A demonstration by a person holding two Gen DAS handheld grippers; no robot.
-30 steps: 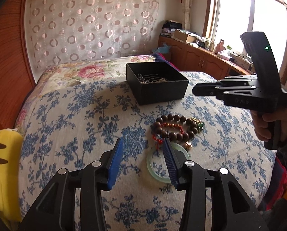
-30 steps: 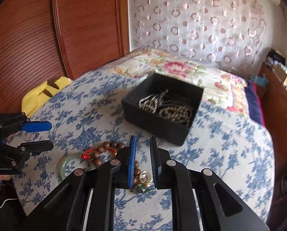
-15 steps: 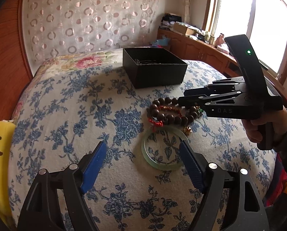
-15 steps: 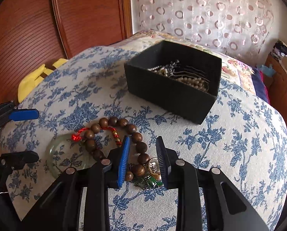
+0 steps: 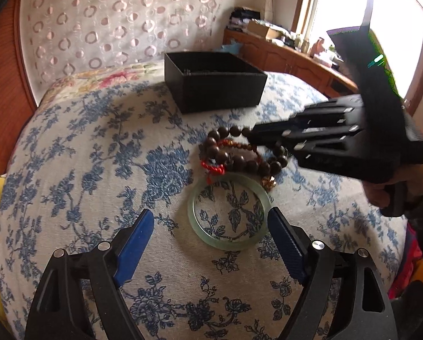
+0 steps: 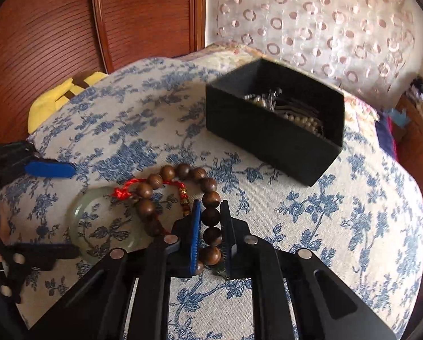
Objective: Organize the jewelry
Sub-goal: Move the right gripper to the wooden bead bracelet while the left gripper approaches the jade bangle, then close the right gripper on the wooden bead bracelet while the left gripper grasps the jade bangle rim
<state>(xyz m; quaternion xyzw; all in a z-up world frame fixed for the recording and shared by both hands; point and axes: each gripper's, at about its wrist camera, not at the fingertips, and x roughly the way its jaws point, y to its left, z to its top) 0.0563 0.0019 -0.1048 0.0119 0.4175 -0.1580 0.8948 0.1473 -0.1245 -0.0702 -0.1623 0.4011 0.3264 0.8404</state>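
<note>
On the blue-flowered bedspread (image 5: 98, 147) lies a brown wooden bead bracelet (image 5: 234, 160) (image 6: 183, 170) with a red cord bracelet (image 5: 211, 167) (image 6: 132, 185) inside it. A pale green jade bangle (image 5: 228, 242) (image 6: 75, 221) rests just in front of them. My left gripper (image 5: 210, 212) (image 6: 76, 209) is wide, its jaws still opening, with the bangle partly between the blue pads and untouched. My right gripper (image 6: 211, 206) (image 5: 254, 136) is closing, and its pads press on the wooden beads. A black box (image 5: 220, 90) (image 6: 262, 138) holding pearls and chains stands behind.
A yellow plush (image 6: 52, 99) lies at the bed's left edge against the wooden headboard (image 6: 55, 28). A cluttered wooden cabinet (image 5: 282, 56) runs under the window at the far right. A person's hand (image 5: 387, 192) holds the right gripper's handle.
Both grippers have come down closer to the jewelry. The left jaws spread wide around the bangle. The right jaws widened briefly, then closed onto the wooden beads.
</note>
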